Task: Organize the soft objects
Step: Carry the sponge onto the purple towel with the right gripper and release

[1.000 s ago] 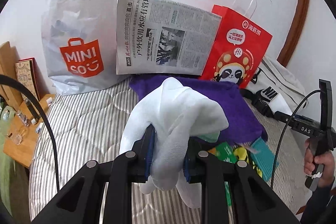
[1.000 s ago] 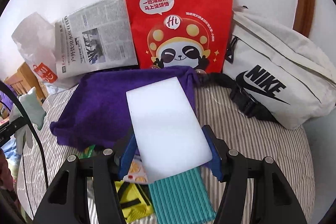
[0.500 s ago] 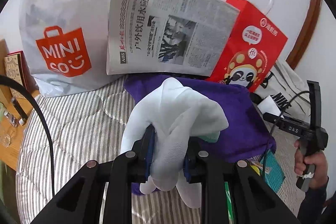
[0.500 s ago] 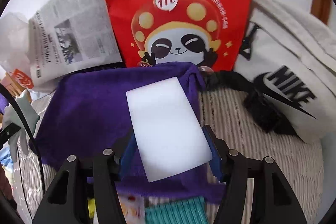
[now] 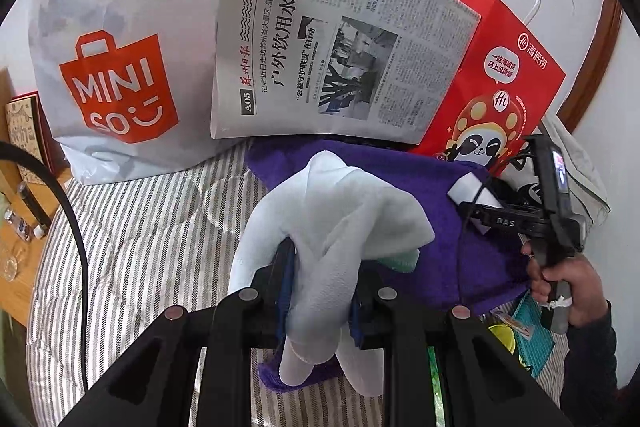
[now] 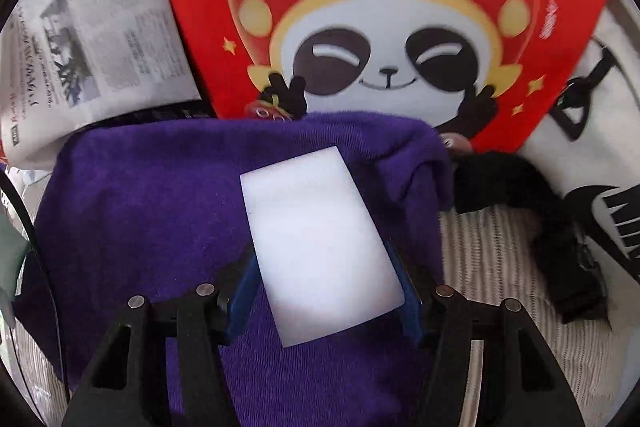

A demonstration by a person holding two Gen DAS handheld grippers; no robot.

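The left gripper [image 5: 320, 291] is gripping a white cloth [image 5: 340, 219]; the right gripper [image 6: 326, 291] is clamping a white sponge [image 6: 320, 243] (over the purple towel [image 6: 160, 195]).

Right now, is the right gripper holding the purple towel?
No, the right gripper is clamped on a white sponge, and the purple towel lies spread underneath it.

Bright, even daylight with soft, faint shadows. Both fisheye views bend straight lines and darken into black rims. The right wrist view is motion-blurred, smearing the red paper bag [image 6: 384, 27]; the left wrist view is sharp.
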